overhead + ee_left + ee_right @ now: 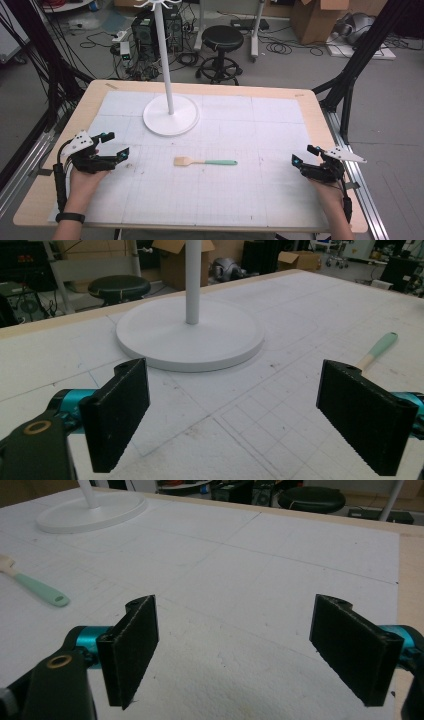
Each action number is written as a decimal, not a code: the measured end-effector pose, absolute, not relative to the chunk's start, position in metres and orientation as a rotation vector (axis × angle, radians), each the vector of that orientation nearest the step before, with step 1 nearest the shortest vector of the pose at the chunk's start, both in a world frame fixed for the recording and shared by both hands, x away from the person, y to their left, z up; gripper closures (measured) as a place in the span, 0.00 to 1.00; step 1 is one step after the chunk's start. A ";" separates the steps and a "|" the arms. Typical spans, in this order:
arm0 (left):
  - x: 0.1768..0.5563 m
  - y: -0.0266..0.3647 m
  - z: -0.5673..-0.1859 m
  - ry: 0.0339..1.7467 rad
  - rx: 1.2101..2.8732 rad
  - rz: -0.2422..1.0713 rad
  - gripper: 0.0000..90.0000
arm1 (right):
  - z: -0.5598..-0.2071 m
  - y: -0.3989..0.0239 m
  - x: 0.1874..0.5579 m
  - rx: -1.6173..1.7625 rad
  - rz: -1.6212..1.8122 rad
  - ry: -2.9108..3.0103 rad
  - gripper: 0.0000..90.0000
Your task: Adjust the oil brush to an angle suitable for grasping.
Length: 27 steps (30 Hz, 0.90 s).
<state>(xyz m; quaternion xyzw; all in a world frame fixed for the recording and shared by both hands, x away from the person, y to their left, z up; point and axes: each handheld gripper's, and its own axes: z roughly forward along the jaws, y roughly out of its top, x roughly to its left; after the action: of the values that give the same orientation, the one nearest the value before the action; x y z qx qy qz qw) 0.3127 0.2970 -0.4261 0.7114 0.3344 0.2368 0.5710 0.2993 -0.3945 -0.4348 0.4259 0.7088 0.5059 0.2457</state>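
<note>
While I rest my left gripper point(114, 145) and right gripper point(303, 154) at the table point(310, 102) edges, jaws spread and empty, the spatula point(205, 162) lies mid-mat, before the white stand point(170, 114). Judged stage: pre-reach; next, presumably, closing on its green handle.

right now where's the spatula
In the high view the spatula lies flat mid-table, just in front of the white stand's base, between the two grippers.

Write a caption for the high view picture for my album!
Two open claws, left and right, wait beside a spatula near a white stand.
</note>
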 end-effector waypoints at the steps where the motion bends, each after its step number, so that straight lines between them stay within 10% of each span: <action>1: 0.313 0.297 -0.426 0.784 1.665 0.558 0.16 | -0.435 -0.394 0.299 1.156 1.383 1.935 0.21; 27: 0.312 0.298 -0.424 0.768 1.645 0.563 0.16 | -0.434 -0.388 0.300 1.125 1.400 1.973 0.20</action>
<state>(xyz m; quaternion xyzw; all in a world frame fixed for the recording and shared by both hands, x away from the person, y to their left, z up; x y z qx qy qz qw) 0.3117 0.2977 -0.4243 0.7042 0.3289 0.2410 0.5813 0.2999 -0.3882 -0.4342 0.4100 0.7189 0.5100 0.2344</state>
